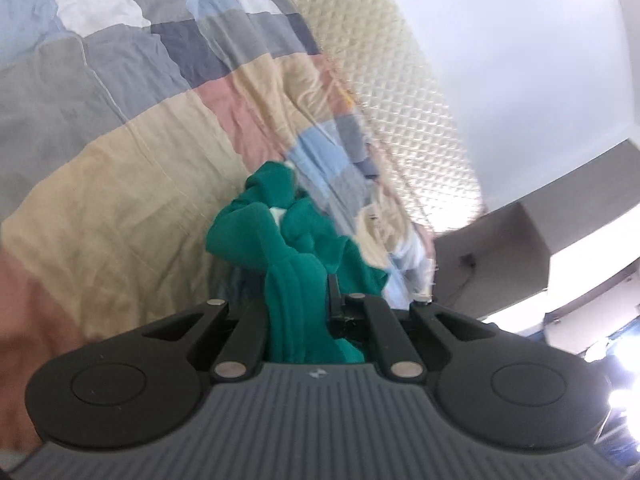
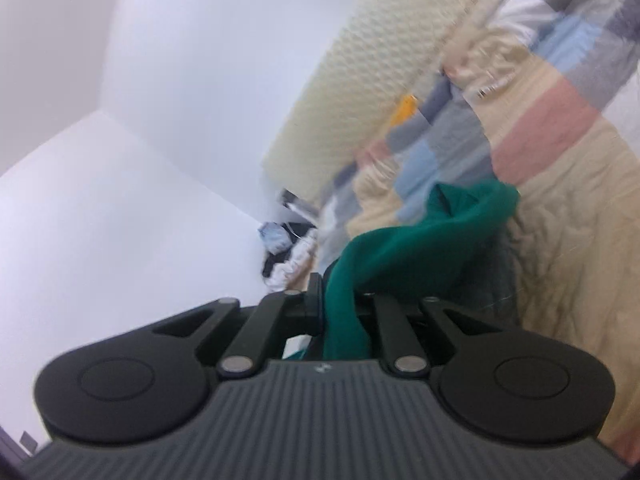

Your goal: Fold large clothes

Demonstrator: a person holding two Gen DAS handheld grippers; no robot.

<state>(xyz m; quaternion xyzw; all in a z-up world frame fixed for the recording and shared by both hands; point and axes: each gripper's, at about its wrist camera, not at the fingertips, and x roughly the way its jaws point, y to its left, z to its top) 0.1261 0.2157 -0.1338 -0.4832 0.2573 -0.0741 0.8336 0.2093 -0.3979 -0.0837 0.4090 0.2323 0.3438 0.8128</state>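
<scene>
While both claws pinch it, the green garment [image 1: 296, 264] bunches between the left claw [image 1: 298, 304] and right claw [image 2: 340, 300], above the patchwork quilt [image 1: 132, 168]; cream headboard [image 1: 400, 92] behind.

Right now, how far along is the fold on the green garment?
Done: both grippers have picked it up. The left gripper and the right gripper are each shut on the green garment, which hangs bunched above the patchwork quilt. In hand: lifting it. Left: spreading it flat and every fold; no crease or flat panel shows yet.
</scene>
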